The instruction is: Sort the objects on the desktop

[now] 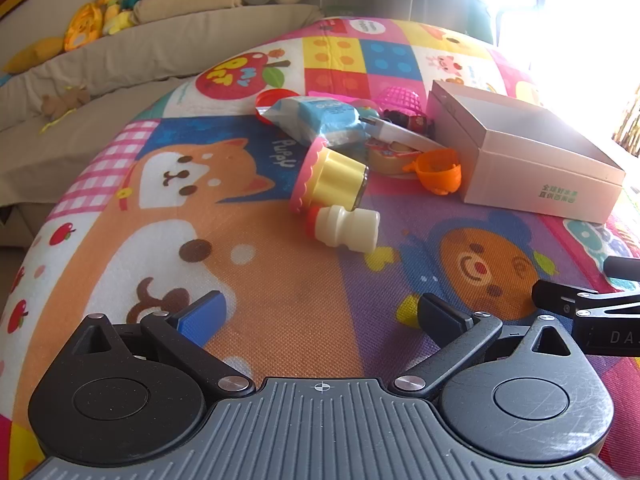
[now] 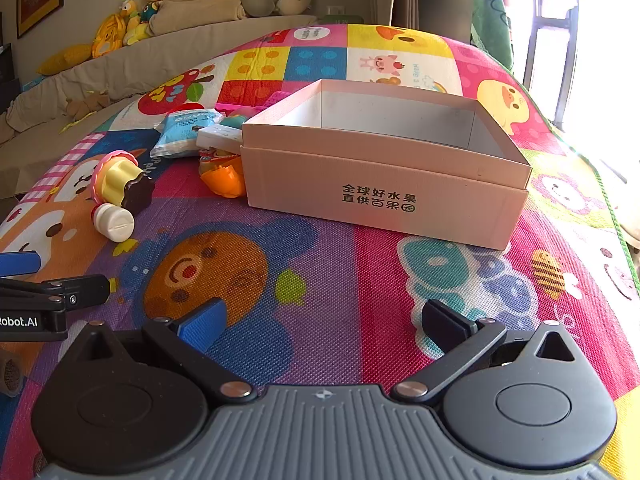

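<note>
Left gripper [image 1: 322,314]: jaws spread fully wide, nothing between them, hovering above the mat [image 1: 280,320] and tilted down toward it.
Right gripper [image 2: 322,320]: jaws equally wide apart, holding nothing, above the mat in front of the box [image 2: 384,196].
Box: pink cardboard, open on top, no contents visible inside, green print on its front wall; it stands on the mat, to the right of the toy pile.
Bottle [image 1: 344,230]: small white toy bottle with a red cap, lying on its side, nearest of the toys to the left gripper.
Cupcake [image 1: 326,178]: yellow toy with a pink frill and brown end, tipped over, just behind the bottle and touching it.
Cup [image 1: 438,170]: orange, on its side, just beside the box's left wall.
Pouch [image 1: 316,120]: blue and white packet, further back in the pile.
Basket [image 1: 400,98]: pink mesh, behind the pile, partly hidden.
Surface: a bright cartoon mat; whether a counter or the floor lies under it cannot be told.
Background: sofa [image 1: 120,60] with plush toys [image 1: 120,4].
</note>
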Available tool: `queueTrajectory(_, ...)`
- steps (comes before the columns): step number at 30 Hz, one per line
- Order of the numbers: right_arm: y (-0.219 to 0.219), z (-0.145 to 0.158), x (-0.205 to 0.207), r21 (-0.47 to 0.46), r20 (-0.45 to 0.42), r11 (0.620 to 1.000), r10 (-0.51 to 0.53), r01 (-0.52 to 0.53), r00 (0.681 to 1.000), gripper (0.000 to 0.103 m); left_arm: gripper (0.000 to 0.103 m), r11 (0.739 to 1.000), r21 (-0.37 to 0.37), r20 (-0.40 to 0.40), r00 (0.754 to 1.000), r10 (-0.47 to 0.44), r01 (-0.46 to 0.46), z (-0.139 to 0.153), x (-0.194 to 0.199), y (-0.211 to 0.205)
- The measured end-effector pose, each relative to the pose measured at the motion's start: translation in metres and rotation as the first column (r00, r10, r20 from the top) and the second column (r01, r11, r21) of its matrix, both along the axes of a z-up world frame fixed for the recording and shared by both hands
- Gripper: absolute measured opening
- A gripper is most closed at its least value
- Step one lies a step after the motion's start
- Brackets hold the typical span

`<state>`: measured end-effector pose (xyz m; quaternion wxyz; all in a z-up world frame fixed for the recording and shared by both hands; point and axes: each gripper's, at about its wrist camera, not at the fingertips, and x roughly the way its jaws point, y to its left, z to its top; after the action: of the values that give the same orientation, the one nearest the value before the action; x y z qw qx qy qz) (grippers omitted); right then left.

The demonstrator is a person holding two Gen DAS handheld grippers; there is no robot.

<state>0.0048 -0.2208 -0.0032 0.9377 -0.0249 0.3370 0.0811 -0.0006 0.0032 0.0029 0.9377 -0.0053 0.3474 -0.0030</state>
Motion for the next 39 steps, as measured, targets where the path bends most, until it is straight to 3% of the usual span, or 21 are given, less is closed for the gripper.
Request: queueTrajectory(39,0.0005,0.0,0.0001,0.0,0.0,1.0,0.0,0.0,1.0,0.103,0.103,1.0,0.018,-0.002,1.0,-0.001,0.001,-0.0021,0.0001,-0.0057)
